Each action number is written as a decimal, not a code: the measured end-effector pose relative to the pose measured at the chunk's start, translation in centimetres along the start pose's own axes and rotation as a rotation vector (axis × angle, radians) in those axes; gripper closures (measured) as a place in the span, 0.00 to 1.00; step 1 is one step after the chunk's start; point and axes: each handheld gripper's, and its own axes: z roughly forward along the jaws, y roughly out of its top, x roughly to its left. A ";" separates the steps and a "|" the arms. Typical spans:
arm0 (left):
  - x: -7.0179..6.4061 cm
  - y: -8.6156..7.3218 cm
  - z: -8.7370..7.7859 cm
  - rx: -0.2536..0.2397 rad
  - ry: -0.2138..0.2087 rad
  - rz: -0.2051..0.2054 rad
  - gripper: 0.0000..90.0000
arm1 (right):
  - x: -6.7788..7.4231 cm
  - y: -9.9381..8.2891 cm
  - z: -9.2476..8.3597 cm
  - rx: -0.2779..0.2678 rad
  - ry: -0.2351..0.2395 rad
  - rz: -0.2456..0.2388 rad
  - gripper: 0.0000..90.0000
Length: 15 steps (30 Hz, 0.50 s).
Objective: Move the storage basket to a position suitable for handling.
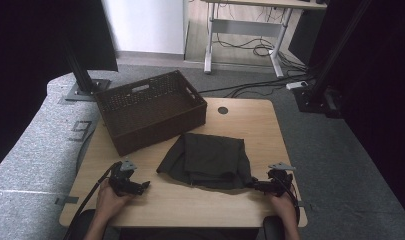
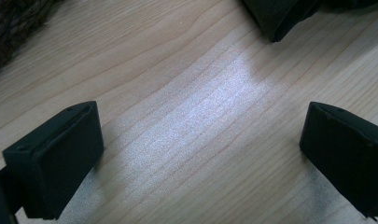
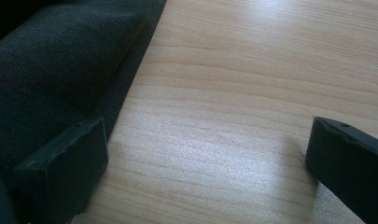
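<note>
A: Where is the dark cloth (image 1: 207, 159)?

B: It lies folded near the middle of the desk (image 1: 190, 202), a little toward the person's right, with its far edge just in front of the brown woven basket (image 1: 149, 110). The folds make a rough square with a looser flap spilling toward the left.

A: And the right hand-held gripper (image 1: 254, 184)?

B: Resting low on the desk at the cloth's near right corner. In the right gripper view its jaws stand wide apart, nothing clamped. One jaw sits at the cloth's hem (image 3: 56, 84), over or against the fabric; I cannot tell whether it touches. The other is over bare wood.

A: The left hand-held gripper (image 1: 143, 186)?

B: On the near left part of the desk, pointing toward the cloth but well short of it. The left gripper view shows both jaws spread wide over bare wood, holding nothing, with a corner of the cloth (image 2: 275, 16) at the top edge and a bit of the basket's weave (image 2: 11, 25) at the upper left.

A: What is around the desk?

B: The basket stands on the far left corner, angled. Grey carpet (image 1: 350, 165) surrounds the desk, and cables (image 1: 255, 47) trail under a white desk frame behind.
</note>
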 end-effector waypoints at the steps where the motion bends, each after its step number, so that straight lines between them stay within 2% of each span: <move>1: 0.0 0.0 0.0 0.000 0.000 0.000 0.00 | 0.0 0.0 0.0 0.000 0.001 0.000 0.00; 15: -0.3 0.0 0.0 -0.001 0.011 -0.012 0.00 | 0.1 0.0 0.0 0.000 0.018 -0.017 0.00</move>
